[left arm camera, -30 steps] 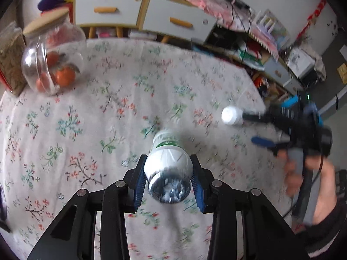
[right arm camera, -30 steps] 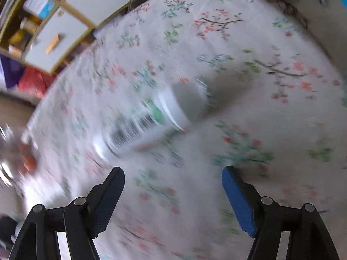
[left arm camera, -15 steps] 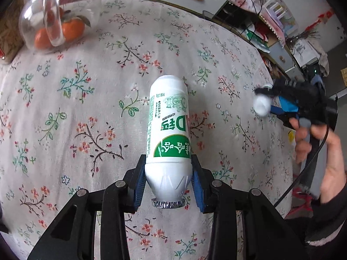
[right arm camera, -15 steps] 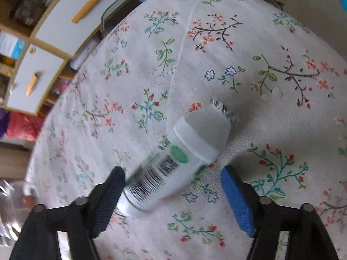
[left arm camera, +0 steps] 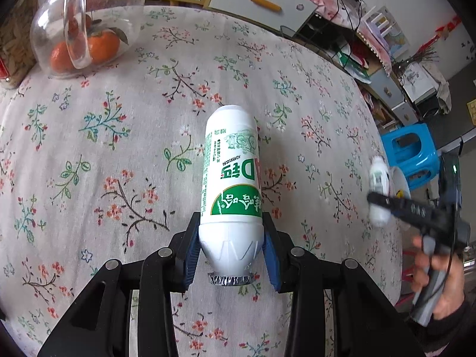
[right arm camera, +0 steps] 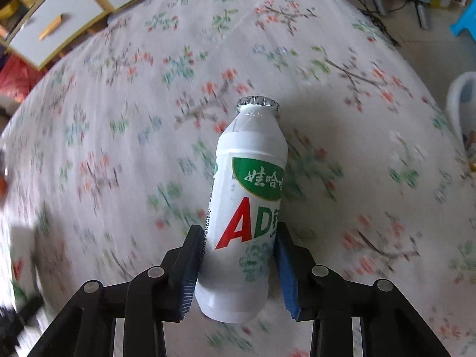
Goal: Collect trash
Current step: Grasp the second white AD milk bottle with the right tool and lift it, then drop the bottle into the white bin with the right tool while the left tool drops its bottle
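Left claw (left arm camera: 230, 255) around foil-capped milk bottle (left arm camera: 230, 184).

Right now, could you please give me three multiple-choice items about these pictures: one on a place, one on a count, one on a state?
1. Where does the glass jar with oranges stand?
A. on the blue stool
B. on the table, at its far left
C. between gripper fingers

2. How many bottles are held in grippers altogether?
A. one
B. three
C. two

3. Which way does the foil top of the right bottle point?
A. away from the right wrist camera
B. toward that camera
C. it is missing

Answers:
1 B: the left wrist view shows the jar on the floral cloth, far left.
2 C: the left gripper clamps the left bottle, and the right gripper clamps the right bottle.
3 A: the foil sits at the bottle's far end.
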